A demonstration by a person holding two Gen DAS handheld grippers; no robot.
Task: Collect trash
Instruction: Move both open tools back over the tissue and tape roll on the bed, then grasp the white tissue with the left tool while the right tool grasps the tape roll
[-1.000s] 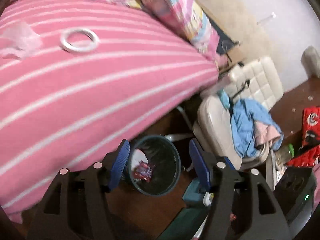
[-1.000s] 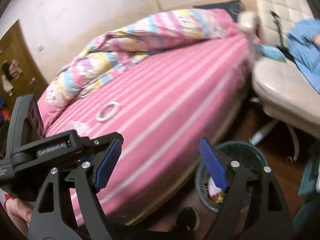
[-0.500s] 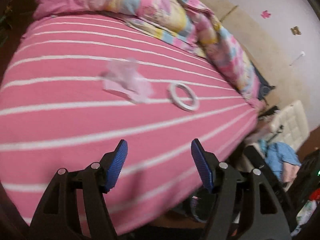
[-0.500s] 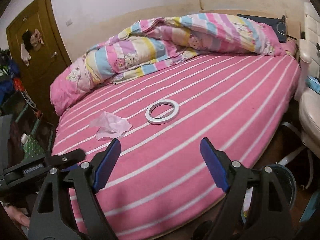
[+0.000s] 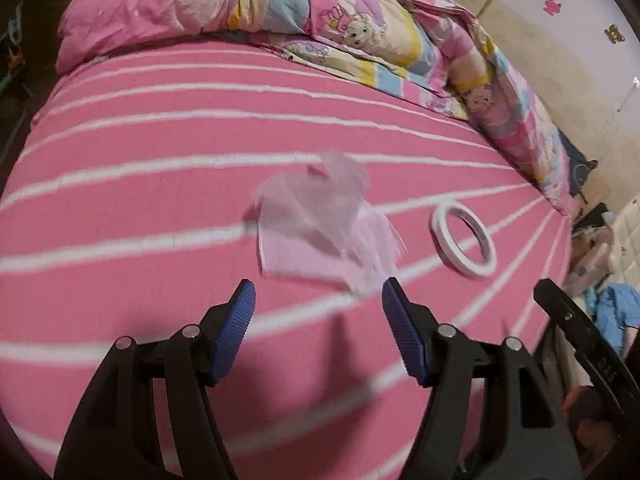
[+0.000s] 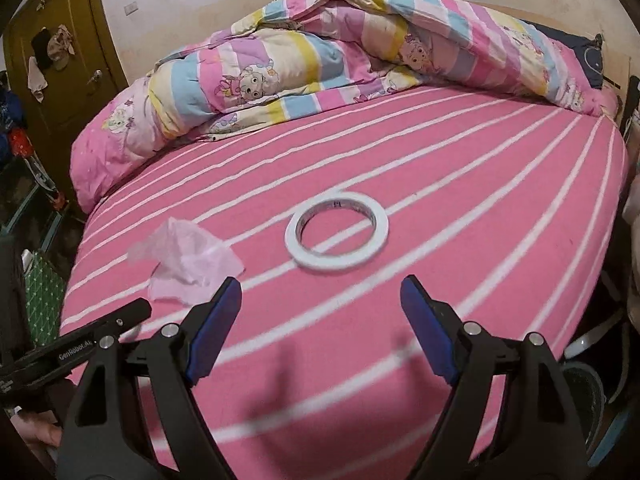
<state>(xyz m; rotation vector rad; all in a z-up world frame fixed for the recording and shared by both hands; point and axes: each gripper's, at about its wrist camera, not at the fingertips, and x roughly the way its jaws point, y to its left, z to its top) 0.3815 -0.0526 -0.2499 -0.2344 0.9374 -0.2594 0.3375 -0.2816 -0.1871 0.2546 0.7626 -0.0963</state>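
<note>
With jaws spread wide and nothing between them, left claw (image 5: 319,300) over pink striped bed (image 5: 120,208); crumpled tissue (image 5: 320,224) at twelve o'clock just past the tips, not touched; tape ring (image 5: 464,242) at two o'clock, flat on the sheet. Right claw (image 6: 321,296) likewise wide and empty; ring (image 6: 336,236) at twelve; tissue (image 6: 188,264) at ten; quilt (image 6: 320,52) bunched beyond.

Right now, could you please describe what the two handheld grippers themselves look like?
Both match. The left gripper and right gripper each have two black plastic arms with triangular cut-outs and silver pivot bolts, ending in ribbed blue pads. In the right wrist view, the left gripper's black body shows white lettering, only partly legible. No cables or sleeves are visible.
</note>
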